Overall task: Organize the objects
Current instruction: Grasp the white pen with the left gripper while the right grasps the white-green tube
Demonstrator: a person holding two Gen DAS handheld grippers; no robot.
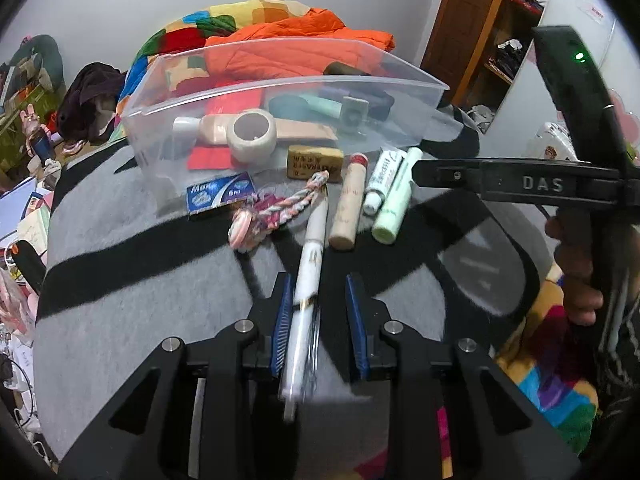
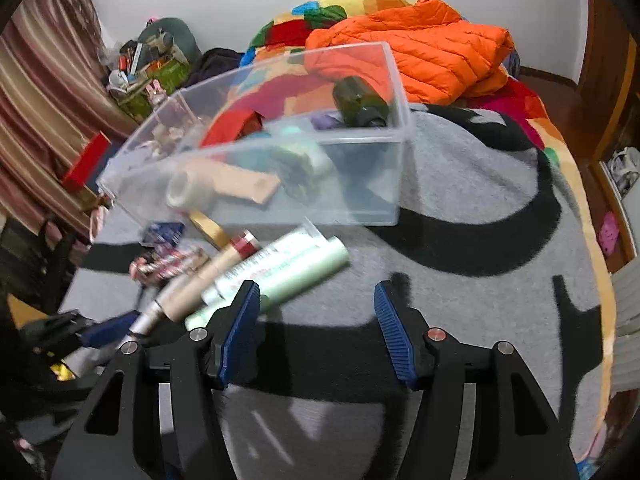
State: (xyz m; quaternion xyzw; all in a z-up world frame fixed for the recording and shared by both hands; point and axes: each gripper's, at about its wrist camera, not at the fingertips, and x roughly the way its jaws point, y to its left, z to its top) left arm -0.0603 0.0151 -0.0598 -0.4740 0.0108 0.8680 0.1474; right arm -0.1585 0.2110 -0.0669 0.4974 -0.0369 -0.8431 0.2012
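Note:
A clear plastic bin (image 1: pixel 160 128) (image 2: pixel 360 200) holding several small items stands on a grey and black blanket. In front of it lie a white pen (image 1: pixel 308 276), a tan tube (image 1: pixel 350 204) (image 2: pixel 208 276), a white tube (image 1: pixel 382 180), a pale green tube (image 1: pixel 394 200) (image 2: pixel 296 272), a braided keychain (image 1: pixel 272 212), a blue box (image 1: pixel 220 196) and a tan eraser (image 1: pixel 314 160). My left gripper (image 1: pixel 318 294) is open around the pen; its left pad touches the pen. My right gripper (image 2: pixel 316 304) is open and empty beside the green tube; its body shows in the left wrist view (image 1: pixel 520 184).
An orange jacket (image 2: pixel 420 52) and a multicoloured quilt (image 1: pixel 240 16) lie behind the bin. Cluttered boxes and bags (image 2: pixel 148 64) sit at the far left. A wooden shelf (image 1: pixel 500 20) stands at the right. The blanket (image 2: pixel 480 280) right of the bin is bare.

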